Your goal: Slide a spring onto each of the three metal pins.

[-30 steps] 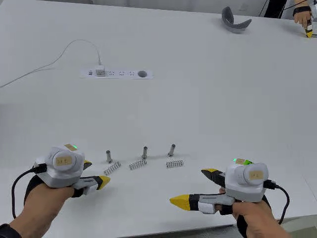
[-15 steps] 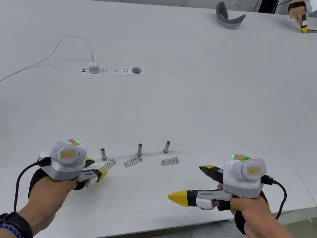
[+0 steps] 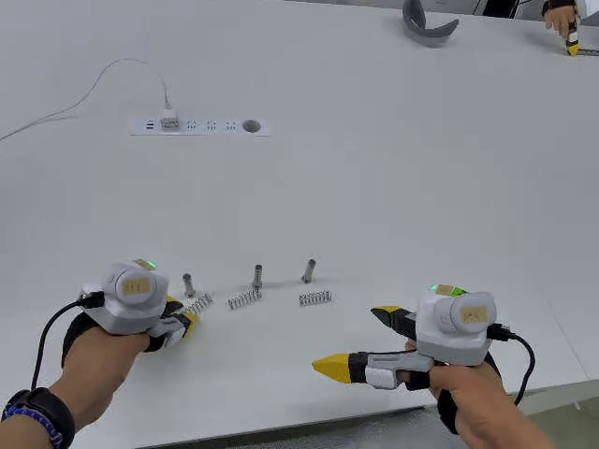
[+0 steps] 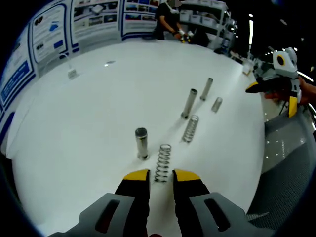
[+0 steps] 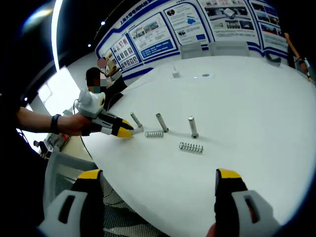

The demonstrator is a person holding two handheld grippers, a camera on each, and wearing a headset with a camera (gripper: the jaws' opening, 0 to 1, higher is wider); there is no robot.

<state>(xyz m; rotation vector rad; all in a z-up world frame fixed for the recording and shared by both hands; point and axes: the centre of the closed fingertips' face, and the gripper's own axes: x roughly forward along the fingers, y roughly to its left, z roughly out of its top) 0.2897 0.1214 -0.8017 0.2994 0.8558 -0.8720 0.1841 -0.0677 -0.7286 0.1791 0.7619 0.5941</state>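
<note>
Left gripper view: the left hand-held gripper [image 4: 160,174], jaws slightly apart, flanks the near end of a spring [image 4: 162,162] lying on the desk [image 4: 89,108] just beside the nearest pin [image 4: 141,143] — the right hand-held gripper [image 5: 157,174], spread wide, hovers well away.

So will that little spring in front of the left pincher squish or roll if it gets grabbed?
Probably squishes: the spring is thin open wire coils, so the left gripper could bend it. It lies on its side on the smooth table, so a nudge might roll it.
</note>
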